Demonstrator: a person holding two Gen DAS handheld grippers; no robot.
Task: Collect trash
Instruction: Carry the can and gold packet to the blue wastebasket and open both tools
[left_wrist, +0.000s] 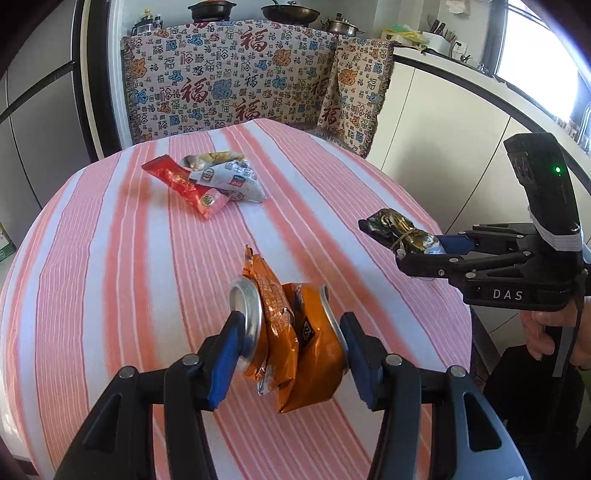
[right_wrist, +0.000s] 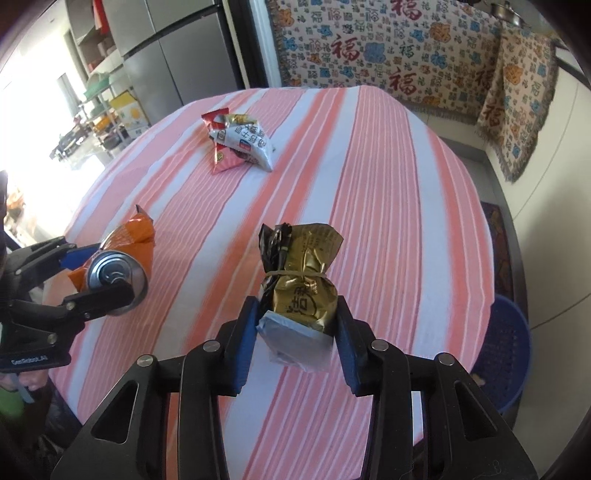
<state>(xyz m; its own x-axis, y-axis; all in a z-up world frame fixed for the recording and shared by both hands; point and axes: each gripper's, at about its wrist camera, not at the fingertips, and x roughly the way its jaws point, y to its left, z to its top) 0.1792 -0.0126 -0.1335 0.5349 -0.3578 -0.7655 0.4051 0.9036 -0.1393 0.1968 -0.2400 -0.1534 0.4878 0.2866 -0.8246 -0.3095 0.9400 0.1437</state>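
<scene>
My left gripper (left_wrist: 291, 354) is shut on a crushed orange can (left_wrist: 314, 350) with an orange wrapper (left_wrist: 273, 310) pressed against it, held above the striped table. The can also shows in the right wrist view (right_wrist: 114, 277). My right gripper (right_wrist: 295, 332) is shut on a gold and black tied packet (right_wrist: 299, 280), held above the table; the packet also shows in the left wrist view (left_wrist: 399, 229). A red wrapper (left_wrist: 184, 184) and a white printed wrapper (left_wrist: 236, 177) lie together at the far side of the table.
The table has a pink and white striped cloth (left_wrist: 110, 277). A patterned blanket (left_wrist: 236, 74) hangs behind it. A blue basket (right_wrist: 506, 350) stands on the floor at the table's right edge. A fridge (right_wrist: 177, 48) and white cabinets (left_wrist: 461, 122) surround the table.
</scene>
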